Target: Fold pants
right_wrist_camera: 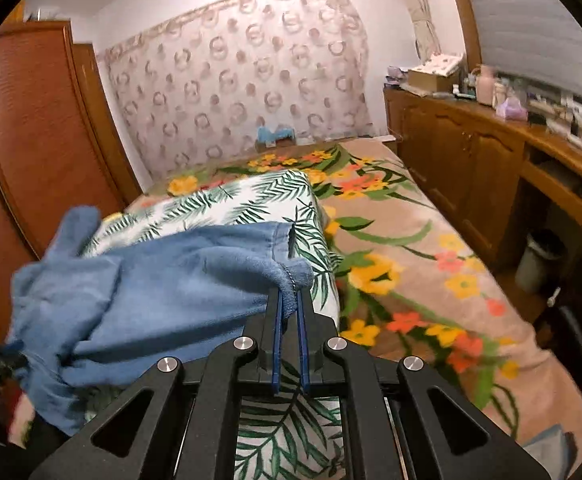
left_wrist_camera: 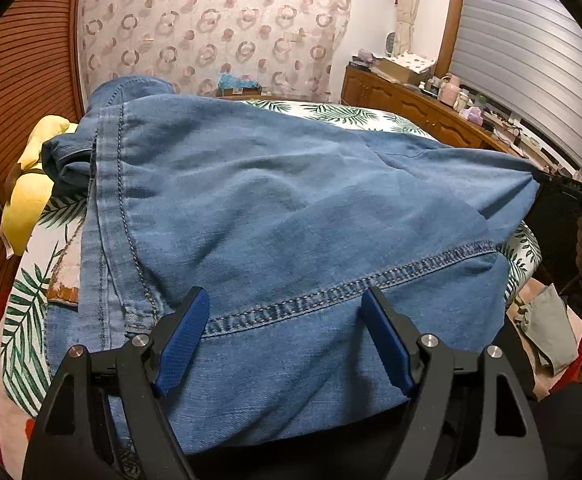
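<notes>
Blue denim pants (left_wrist_camera: 275, 208) lie spread over a palm-leaf cushion (left_wrist_camera: 27, 312) on the bed. My left gripper (left_wrist_camera: 285, 300) is open, its blue pads (left_wrist_camera: 183, 340) wide apart over the denim near a stitched hem, holding nothing. My right gripper (right_wrist_camera: 289, 300) is shut on an edge of the pants (right_wrist_camera: 163, 280) and holds that edge lifted above the cushion (right_wrist_camera: 251, 196). In the left wrist view the right gripper (left_wrist_camera: 563, 188) shows at the far right, pinching the fabric corner.
A yellow soft toy (left_wrist_camera: 31, 196) lies at the cushion's left. A floral blanket (right_wrist_camera: 411, 264) covers the bed to the right. A wooden dresser (right_wrist_camera: 471, 160) with clutter runs along the right wall. A wooden wardrobe (right_wrist_camera: 31, 140) stands left.
</notes>
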{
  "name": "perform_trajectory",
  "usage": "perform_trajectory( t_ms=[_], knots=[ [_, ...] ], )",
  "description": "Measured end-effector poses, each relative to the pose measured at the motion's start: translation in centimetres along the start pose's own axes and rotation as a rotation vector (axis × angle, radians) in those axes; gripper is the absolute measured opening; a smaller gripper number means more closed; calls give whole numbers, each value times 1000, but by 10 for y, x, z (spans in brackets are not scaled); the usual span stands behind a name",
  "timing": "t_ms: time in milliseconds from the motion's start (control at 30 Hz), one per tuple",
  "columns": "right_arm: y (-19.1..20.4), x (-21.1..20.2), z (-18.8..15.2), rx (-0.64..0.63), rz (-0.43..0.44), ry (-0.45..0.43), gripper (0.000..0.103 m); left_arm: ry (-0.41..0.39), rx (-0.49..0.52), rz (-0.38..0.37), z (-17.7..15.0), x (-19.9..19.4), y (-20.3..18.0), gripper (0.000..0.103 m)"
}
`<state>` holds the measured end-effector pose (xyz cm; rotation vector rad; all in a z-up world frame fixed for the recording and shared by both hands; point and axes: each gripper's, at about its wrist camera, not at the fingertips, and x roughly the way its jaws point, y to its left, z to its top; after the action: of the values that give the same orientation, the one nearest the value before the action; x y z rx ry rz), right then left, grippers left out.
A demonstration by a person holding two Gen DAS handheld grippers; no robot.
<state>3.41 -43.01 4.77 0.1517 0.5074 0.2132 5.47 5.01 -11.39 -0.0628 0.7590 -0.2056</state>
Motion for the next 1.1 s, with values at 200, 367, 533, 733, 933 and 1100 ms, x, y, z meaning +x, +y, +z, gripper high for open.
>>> perform_trajectory(
  t_ms=[200, 367, 533, 733, 933, 1100],
  knots=[
    [15, 9, -1, -21, 28, 8, 7, -10, 6, 5, 2, -5, -2, 79],
    [32, -1, 8, -49, 93, -31, 7, -26, 17, 6, 6, -13, -4, 79],
    [69, -12, 16, -143, 180, -73, 7, -49, 22, 9, 9, -22, -5, 79],
    [136, -23, 32, -289, 326, -112, 7, -70, 19, 11, 9, -34, -3, 79],
    [208, -31, 48, -434, 475, -158, 7, -86, 11, 21, 11, -43, 4, 79],
    [251, -21, 45, -521, 564, -127, 7, -107, -7, 38, 9, -55, 19, 79]
  ],
)
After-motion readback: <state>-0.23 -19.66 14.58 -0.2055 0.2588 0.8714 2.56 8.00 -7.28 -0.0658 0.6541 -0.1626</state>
